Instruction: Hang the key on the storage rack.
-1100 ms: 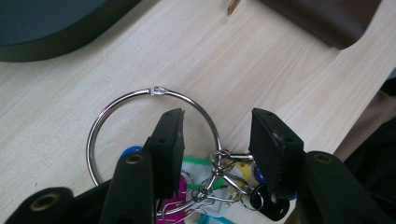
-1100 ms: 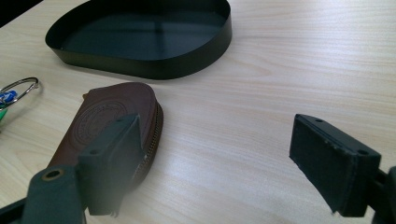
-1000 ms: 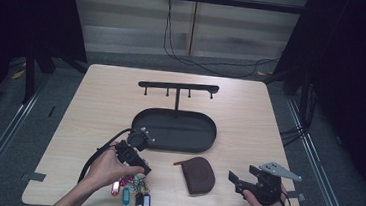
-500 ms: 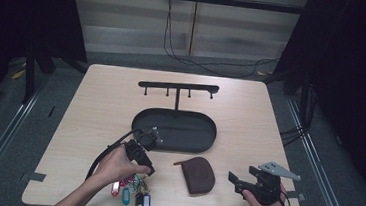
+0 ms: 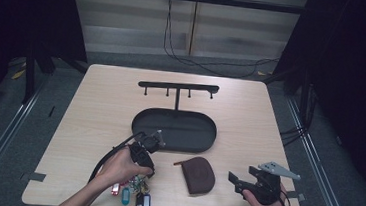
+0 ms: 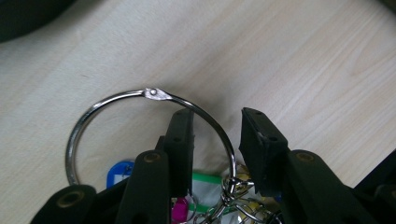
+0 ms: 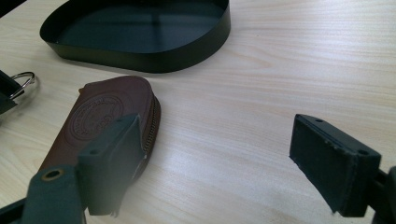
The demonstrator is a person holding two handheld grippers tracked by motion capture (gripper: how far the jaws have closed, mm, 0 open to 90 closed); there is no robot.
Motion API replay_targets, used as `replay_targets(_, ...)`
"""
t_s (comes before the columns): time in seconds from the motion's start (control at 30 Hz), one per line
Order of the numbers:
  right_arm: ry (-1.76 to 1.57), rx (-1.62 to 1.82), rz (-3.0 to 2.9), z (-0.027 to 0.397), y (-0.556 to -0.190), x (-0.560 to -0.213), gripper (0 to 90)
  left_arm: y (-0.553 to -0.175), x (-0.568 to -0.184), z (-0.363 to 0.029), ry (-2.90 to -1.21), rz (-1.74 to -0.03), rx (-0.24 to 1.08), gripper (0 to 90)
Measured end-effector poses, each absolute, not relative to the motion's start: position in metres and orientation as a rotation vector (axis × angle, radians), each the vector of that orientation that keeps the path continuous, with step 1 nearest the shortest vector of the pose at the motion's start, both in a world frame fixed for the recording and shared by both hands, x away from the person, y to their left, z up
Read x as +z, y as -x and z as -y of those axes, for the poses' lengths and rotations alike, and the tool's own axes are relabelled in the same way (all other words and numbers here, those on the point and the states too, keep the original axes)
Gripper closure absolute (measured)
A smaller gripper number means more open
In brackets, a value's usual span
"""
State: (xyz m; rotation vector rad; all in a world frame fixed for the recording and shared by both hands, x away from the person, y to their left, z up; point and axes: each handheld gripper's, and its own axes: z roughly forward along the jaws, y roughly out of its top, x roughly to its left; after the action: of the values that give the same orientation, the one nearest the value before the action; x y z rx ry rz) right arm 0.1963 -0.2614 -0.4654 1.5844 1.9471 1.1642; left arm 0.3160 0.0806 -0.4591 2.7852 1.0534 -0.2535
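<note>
A metal key ring (image 6: 149, 93) lies flat on the wooden table, with coloured key tags (image 5: 132, 196) bunched at its near side. My left gripper (image 6: 215, 128) points down over it, one jaw inside the ring and the other outside. The ring's wire runs through the gap, and the pads (image 6: 182, 140) stand clear of it. These jaws have just been closing. In the high view the left gripper (image 5: 142, 173) sits just above the tags. My right gripper (image 7: 215, 149) hovers open and empty beside a brown leather pouch (image 7: 98, 116).
A black oval tray (image 5: 208, 135) sits mid-table behind the pouch (image 5: 198, 173), and its wall (image 7: 140, 56) is near the right gripper (image 5: 242, 177). A black T-shaped hook rack (image 5: 178, 86) rises behind the tray. The table's front edge is close to both hands.
My left hand has shifted slightly right and lower onto the key bunch. The right hand and the pouch have stayed put.
</note>
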Motion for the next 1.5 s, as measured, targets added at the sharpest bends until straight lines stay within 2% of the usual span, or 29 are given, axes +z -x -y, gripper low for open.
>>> replay_targets(0.07, -1.583, 1.164, -1.947, 0.261, -0.196, -0.465, 17.2, -0.314, -0.461, -0.078, -2.797, -1.047, -0.269, 64.9)
replay_targets(0.2, -1.588, 1.158, -1.948, 0.262, -0.197, -0.465, 16.7, -0.315, -0.462, -0.076, -2.800, -1.040, -0.276, 73.7)
replay_targets(0.37, -1.589, 1.154, -1.944, 0.262, -0.197, -0.465, 16.7, -0.316, -0.464, -0.076, -2.811, -1.015, -0.312, 77.6)
replay_targets(0.53, -1.588, 1.155, -1.947, 0.262, -0.197, -0.466, 16.3, -0.314, -0.463, -0.074, -2.835, -0.991, -0.323, 86.3)
replay_targets(0.77, -1.591, 1.150, -1.945, 0.262, -0.197, -0.466, 16.1, -0.311, -0.458, -0.072, -2.894, -0.917, -0.304, 86.5)
replay_targets(1.13, -1.587, 1.145, -1.939, 0.262, -0.196, -0.465, 16.1, -0.312, -0.438, -0.077, -2.899, -0.850, -0.298, 86.7)
replay_targets(1.5, -1.583, 1.144, -1.945, 0.261, -0.197, -0.465, 16.1, -0.315, -0.418, -0.086, -2.875, -0.860, -0.268, 86.9)
